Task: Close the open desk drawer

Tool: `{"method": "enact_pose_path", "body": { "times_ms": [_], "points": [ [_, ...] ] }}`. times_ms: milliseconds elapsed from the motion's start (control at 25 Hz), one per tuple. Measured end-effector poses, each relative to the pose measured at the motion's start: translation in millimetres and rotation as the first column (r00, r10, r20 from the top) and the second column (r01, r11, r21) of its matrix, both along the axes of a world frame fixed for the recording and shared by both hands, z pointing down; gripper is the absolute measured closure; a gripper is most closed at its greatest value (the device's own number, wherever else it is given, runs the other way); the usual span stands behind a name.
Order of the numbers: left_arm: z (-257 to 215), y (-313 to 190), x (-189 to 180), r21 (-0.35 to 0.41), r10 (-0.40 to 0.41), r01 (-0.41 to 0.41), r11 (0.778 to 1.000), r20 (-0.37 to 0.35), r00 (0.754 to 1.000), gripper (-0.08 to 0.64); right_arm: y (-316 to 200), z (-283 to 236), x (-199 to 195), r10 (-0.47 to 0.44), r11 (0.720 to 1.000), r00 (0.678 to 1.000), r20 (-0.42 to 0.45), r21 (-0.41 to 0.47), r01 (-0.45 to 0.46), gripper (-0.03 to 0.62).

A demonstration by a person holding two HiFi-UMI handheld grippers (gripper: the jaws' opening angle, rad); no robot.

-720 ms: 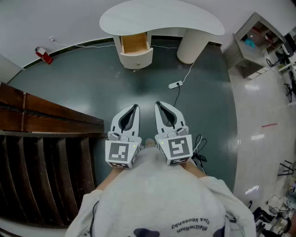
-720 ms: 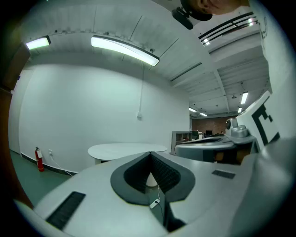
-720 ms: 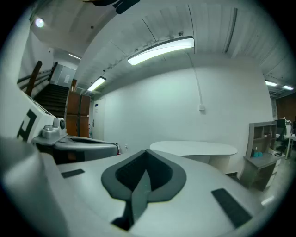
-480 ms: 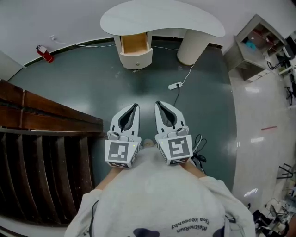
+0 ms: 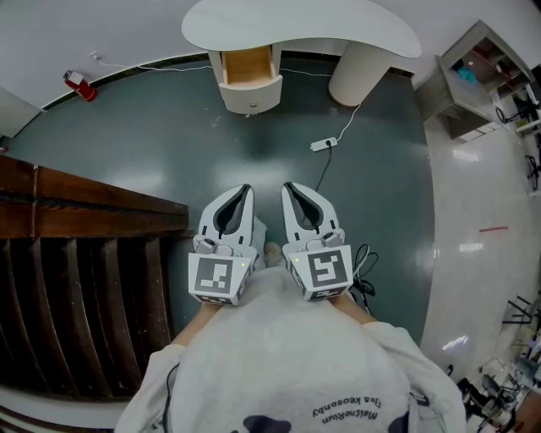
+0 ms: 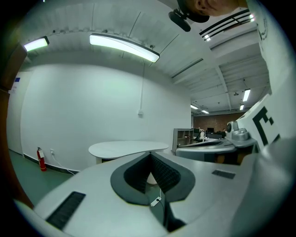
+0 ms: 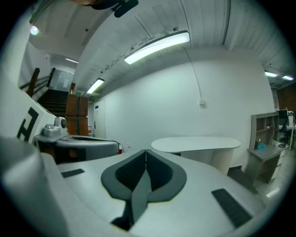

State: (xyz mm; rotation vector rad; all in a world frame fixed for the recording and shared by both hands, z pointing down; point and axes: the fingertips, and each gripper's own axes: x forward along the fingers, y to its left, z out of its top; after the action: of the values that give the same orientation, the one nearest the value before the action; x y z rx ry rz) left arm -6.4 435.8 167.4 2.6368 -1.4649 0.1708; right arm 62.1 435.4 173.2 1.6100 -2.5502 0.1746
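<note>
Drawer | open under desk, far off | likely stiff, light, sliding easily; push its front | left gripper, right gripper: jaws together, empty

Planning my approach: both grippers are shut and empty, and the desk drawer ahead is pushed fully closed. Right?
No: the head view shows the drawer pulled open under the desk, its wooden inside exposed. The left gripper and right gripper are indeed shut and empty.
</note>
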Motion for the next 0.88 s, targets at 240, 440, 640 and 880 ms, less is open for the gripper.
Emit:
{"method": "enact_pose_path", "body": {
  "times_ms": [240, 440, 640, 880],
  "points": [
    [10.1, -36.9, -9.6, -0.007, 0.018, -0.018, 1.000, -0.006, 1.000, 0.552, -37.2, 8.4, -6.8, 0.019, 1.000, 1.000, 0.003, -0.019, -0.019, 0.575],
    [9.1, -84.5, -14.9, -0.007, 0.050, -0.050, 0.999, -0.019, 0.999, 0.554, -83.6, 5.7, -13.7, 0.039, 0.999, 0.999, -0.012, -0.014, -0.039, 0.575],
    [10.4, -131.8, -32.1, -0.015, 0.086, -0.087, 0.996, -0.020, 0.996, 0.554, -126.6, 5.6, -29.5, 0.069, 0.997, 0.997, -0.027, -0.018, -0.069, 0.575],
    [18.2, -160.4, -37.3, -0.044, 0.100, -0.101, 0.994, -0.028, 0.995, 0.554, -147.7, 15.1, -32.7, 0.092, 0.995, 0.995, -0.029, -0.047, -0.093, 0.575]
  ]
}}
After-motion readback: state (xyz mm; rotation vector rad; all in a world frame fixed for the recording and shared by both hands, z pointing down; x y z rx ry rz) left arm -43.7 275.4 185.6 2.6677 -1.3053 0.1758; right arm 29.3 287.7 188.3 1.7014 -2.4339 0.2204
